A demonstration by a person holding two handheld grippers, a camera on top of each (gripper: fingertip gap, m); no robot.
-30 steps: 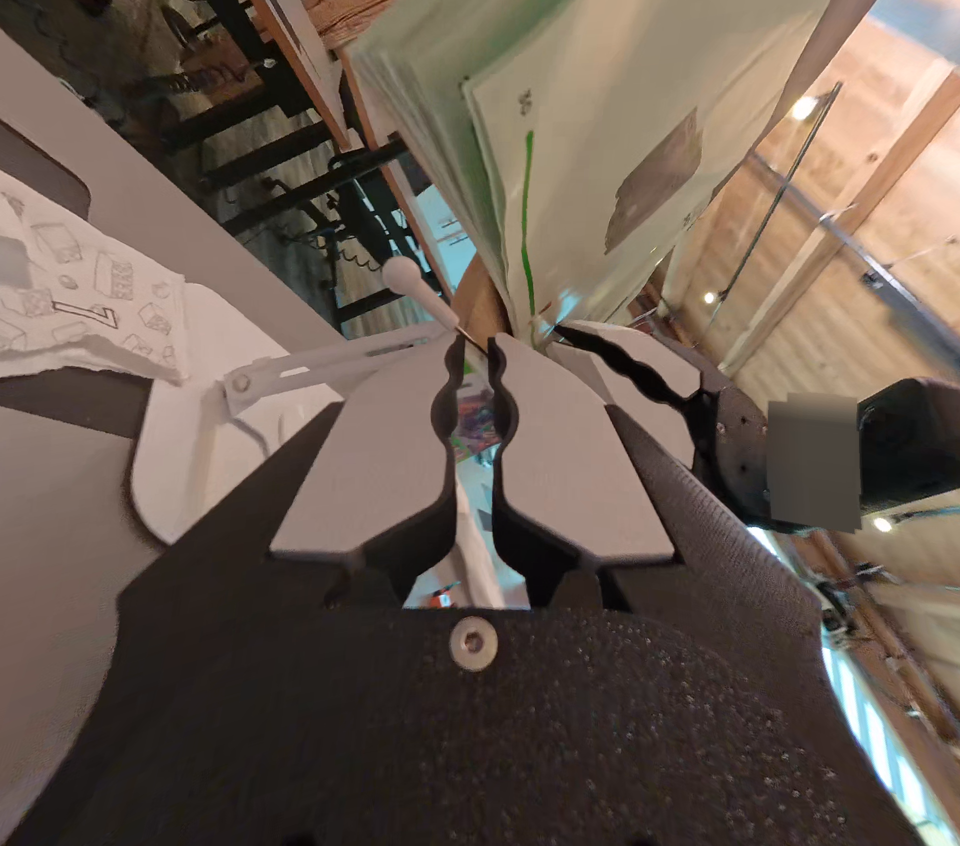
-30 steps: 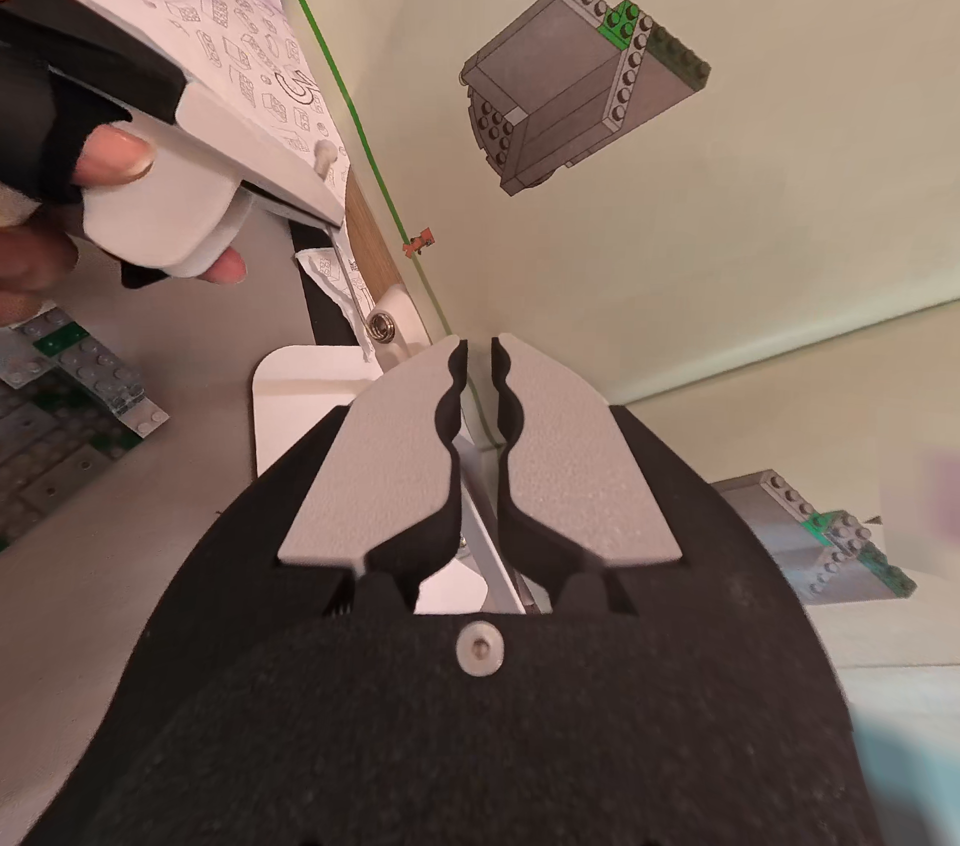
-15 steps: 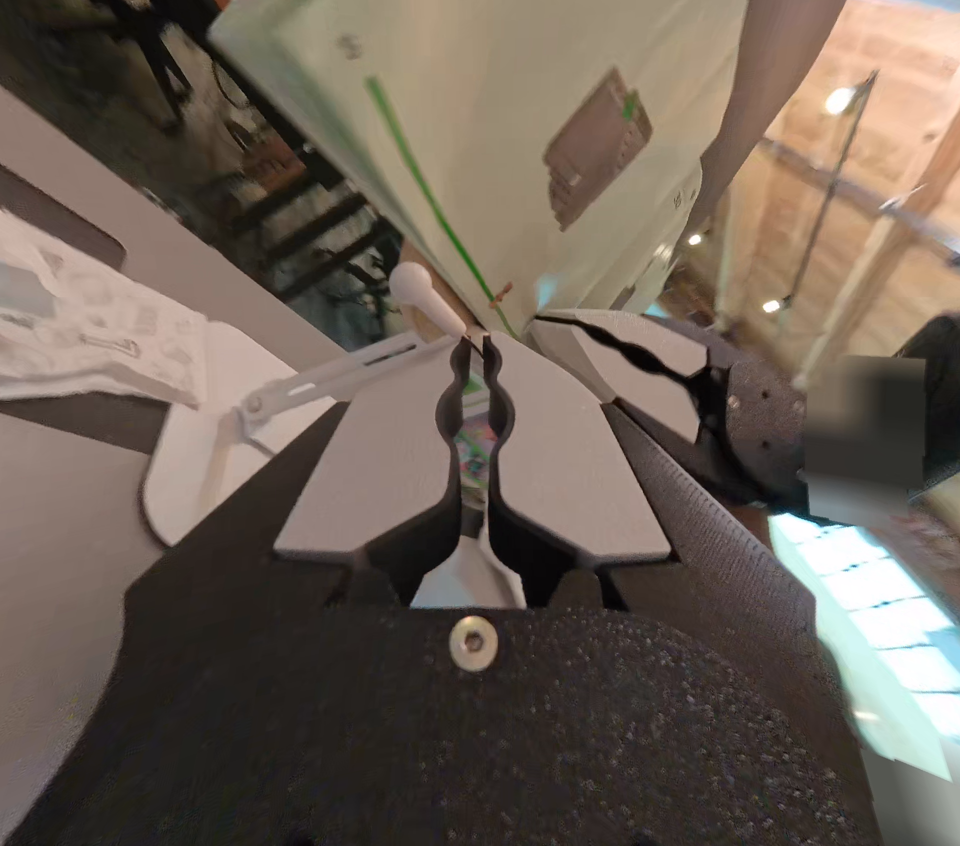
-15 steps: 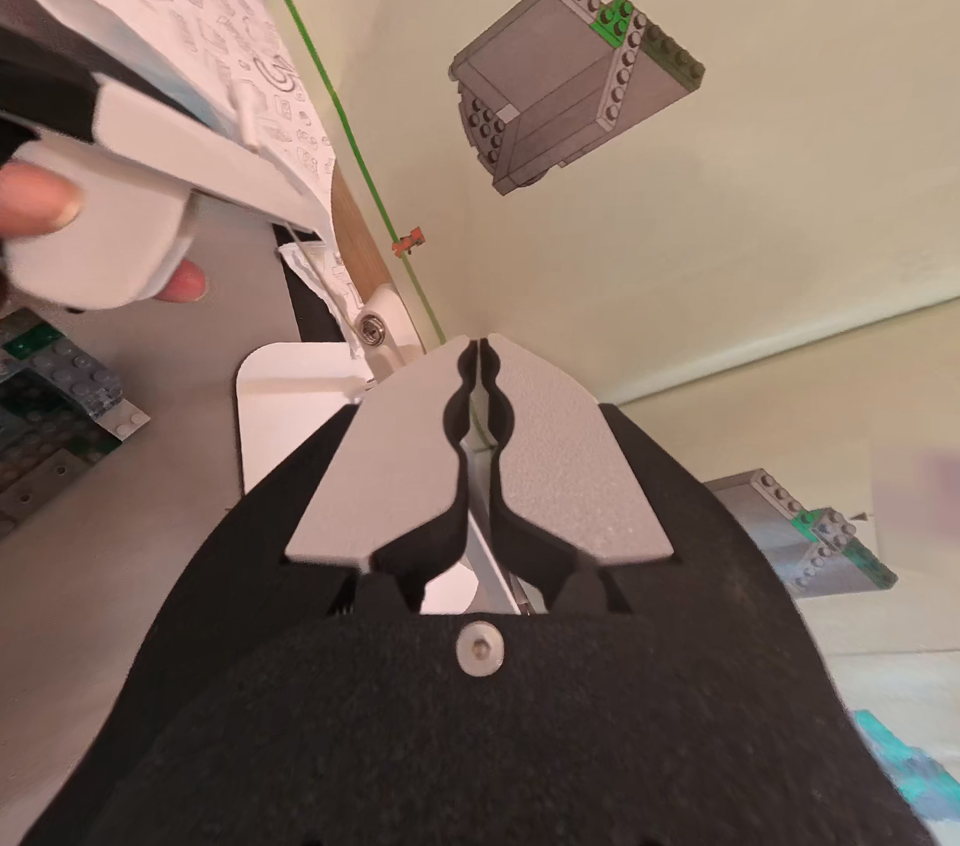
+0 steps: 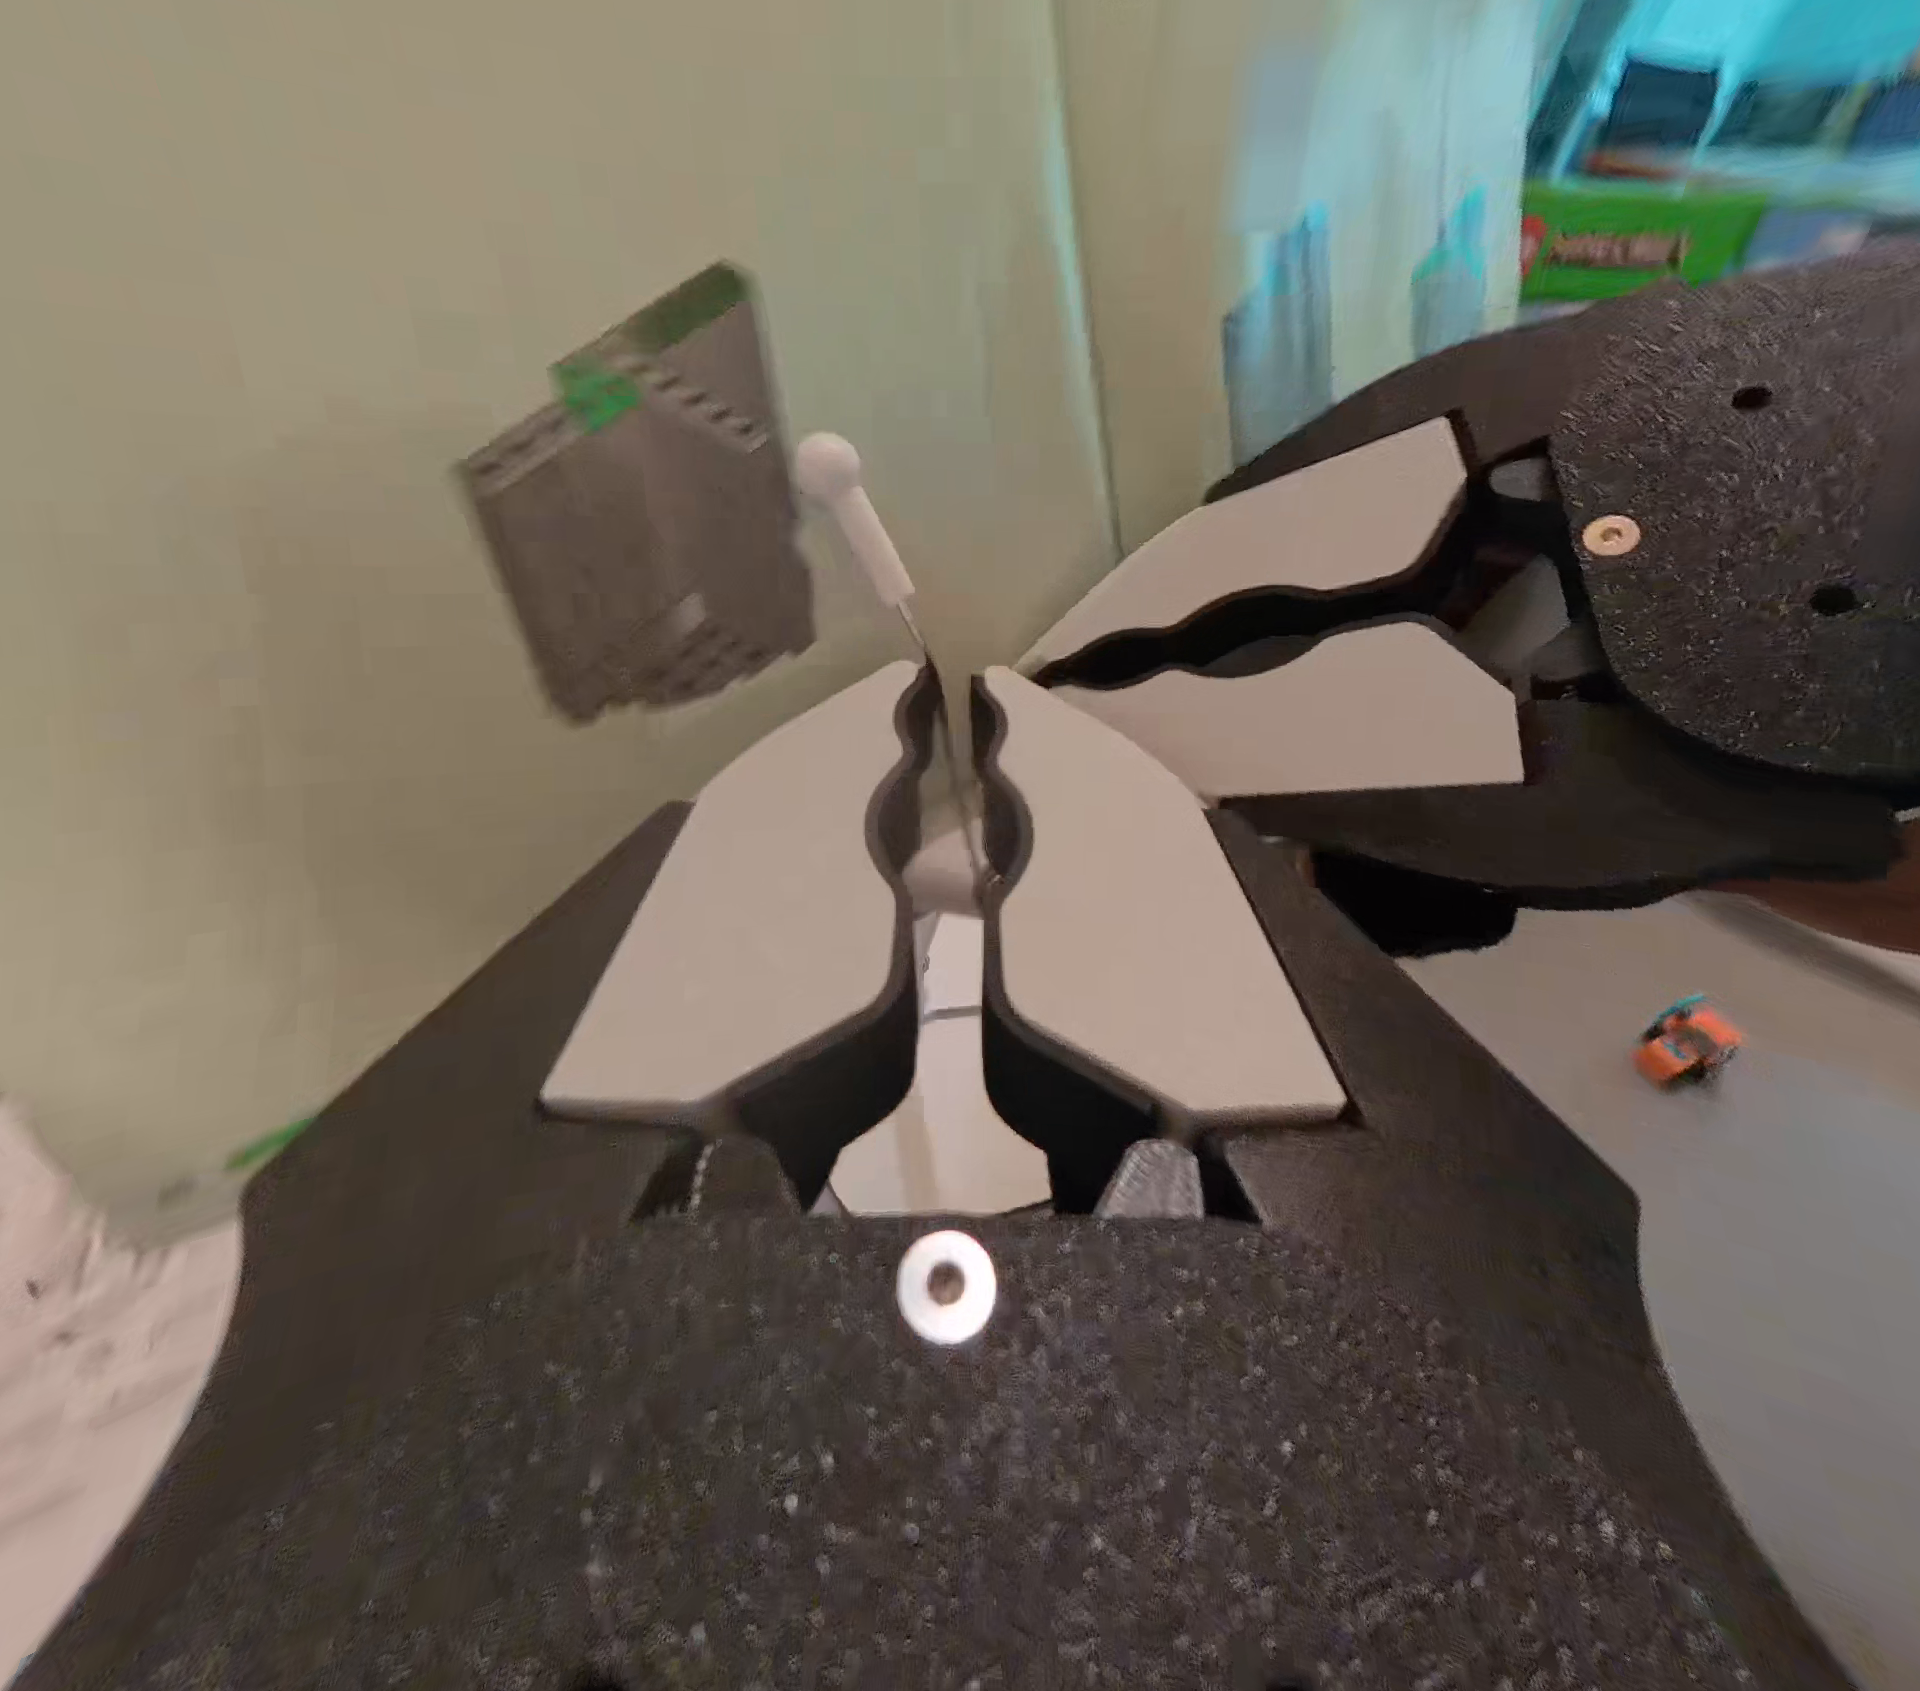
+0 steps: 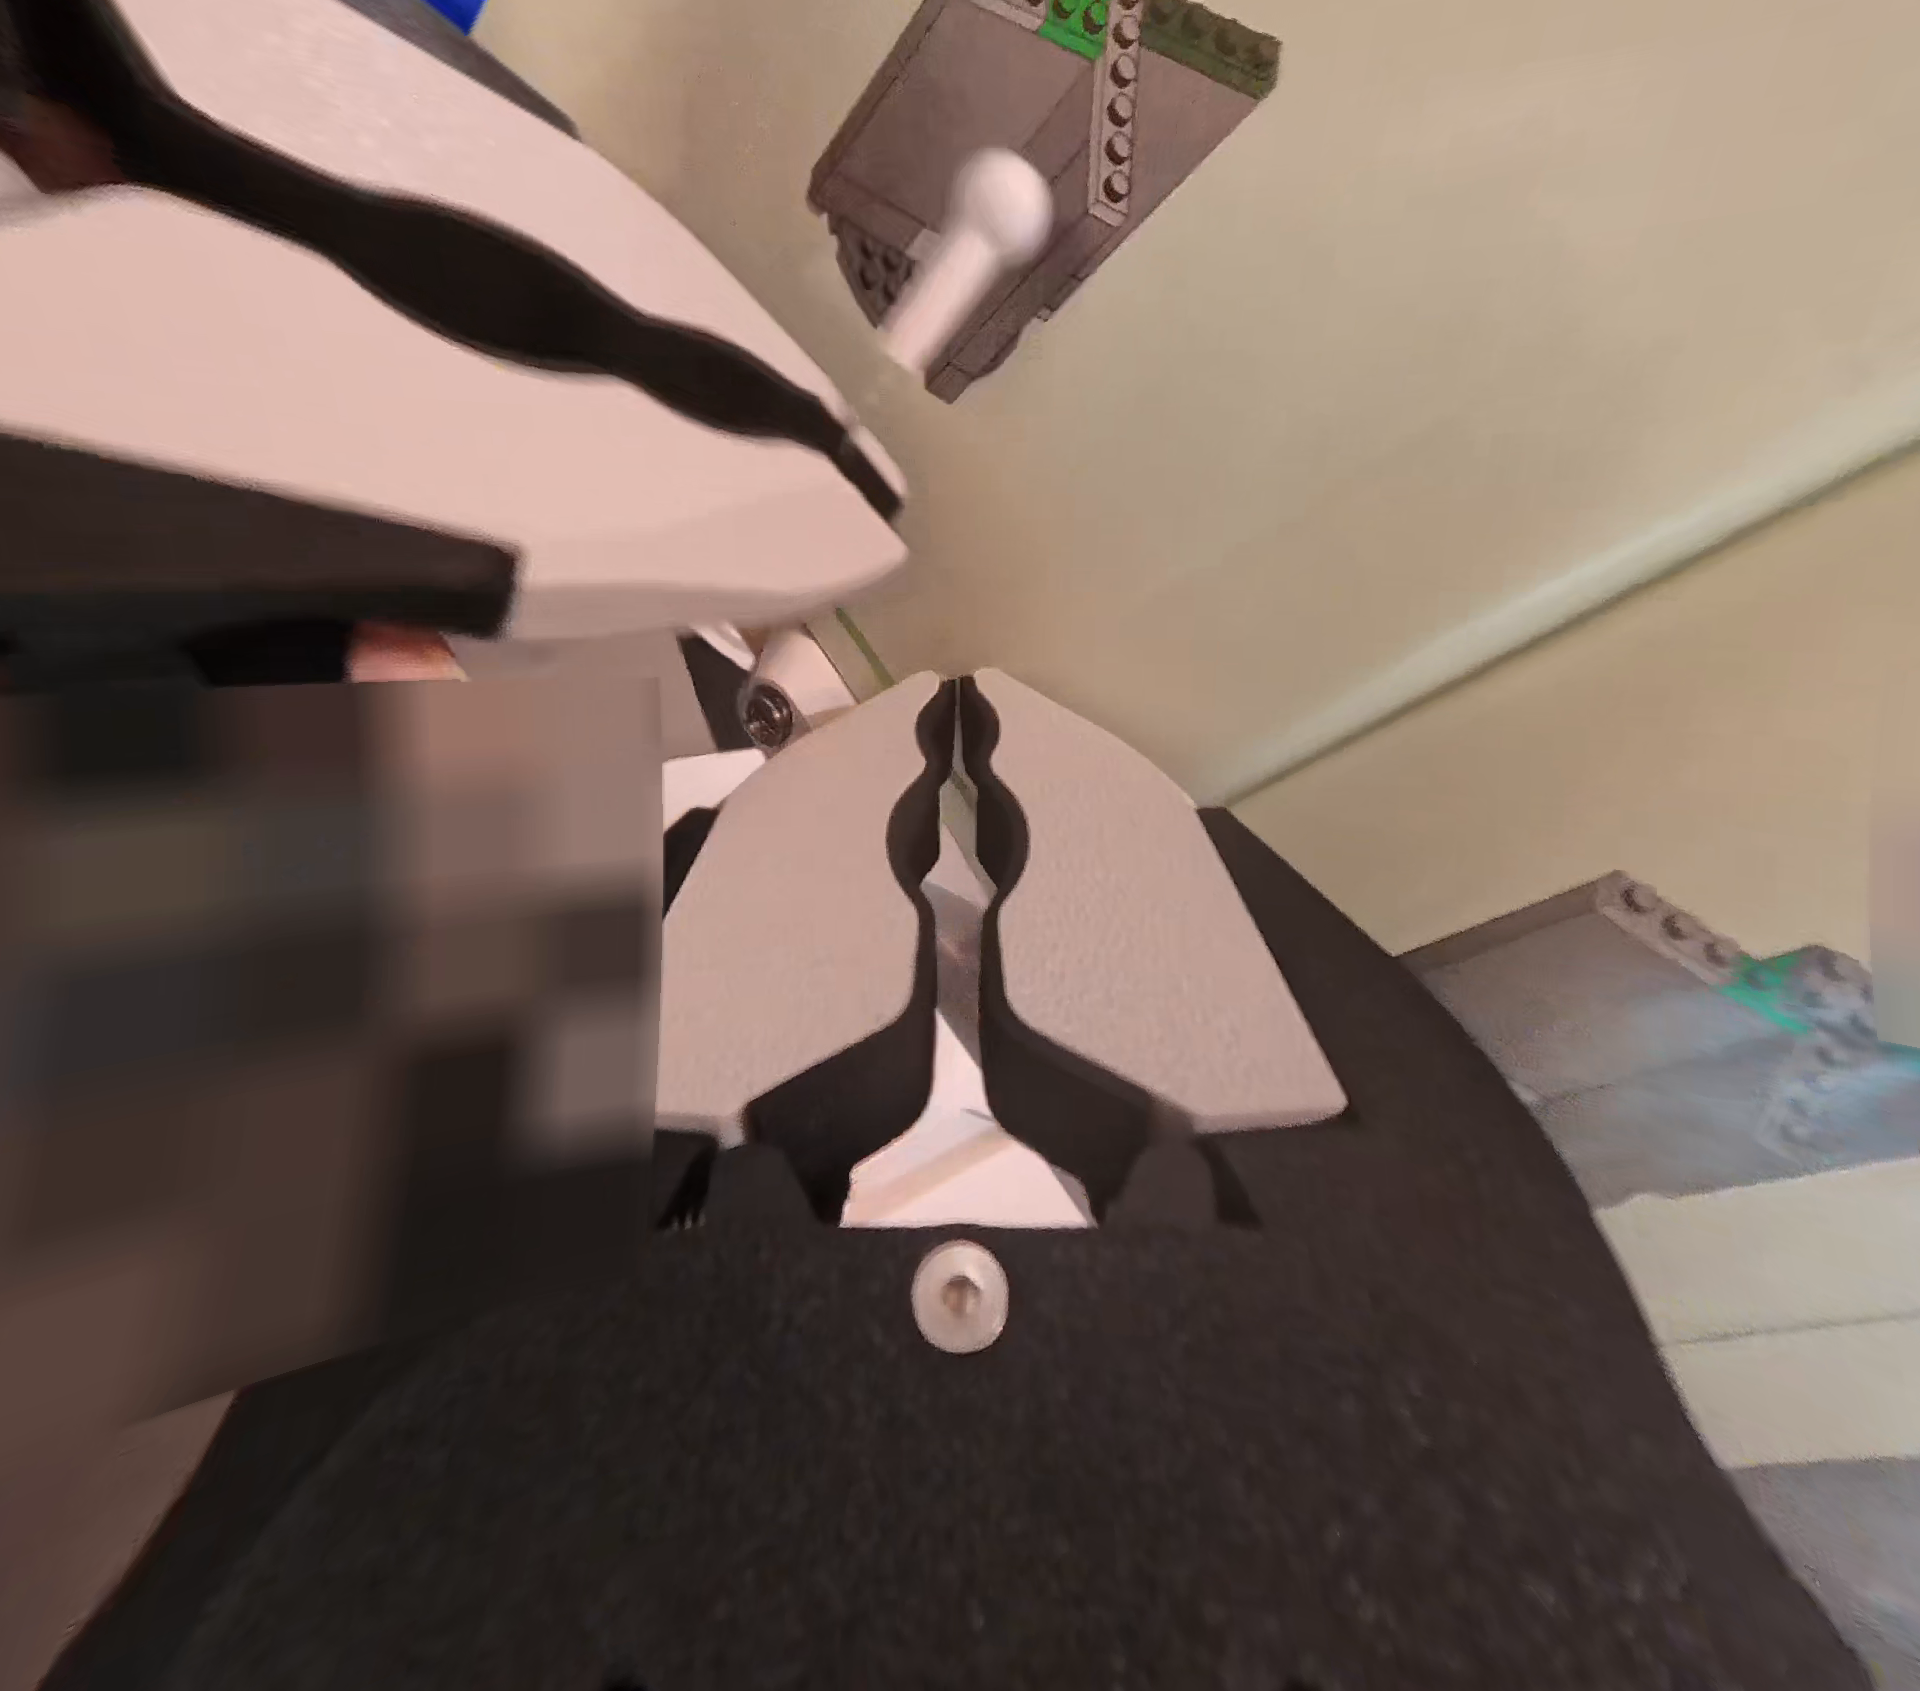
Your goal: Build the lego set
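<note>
Both hand-held grippers, left (image 5: 948,685) and right (image 6: 956,685), pinched onto the pale-green instruction booklet (image 6: 1455,291), tips nearly touching

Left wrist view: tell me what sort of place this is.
Probably a hobby or work table indoors: a pale green instruction booklet page stands open, a small orange toy car lies on the grey tabletop, and a green toy box sits behind.

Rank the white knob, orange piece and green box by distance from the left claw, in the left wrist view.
1. White knob: just ahead of the left claw, slightly left.
2. Orange piece: on the table, right.
3. Green box: far back, upper right.
</note>
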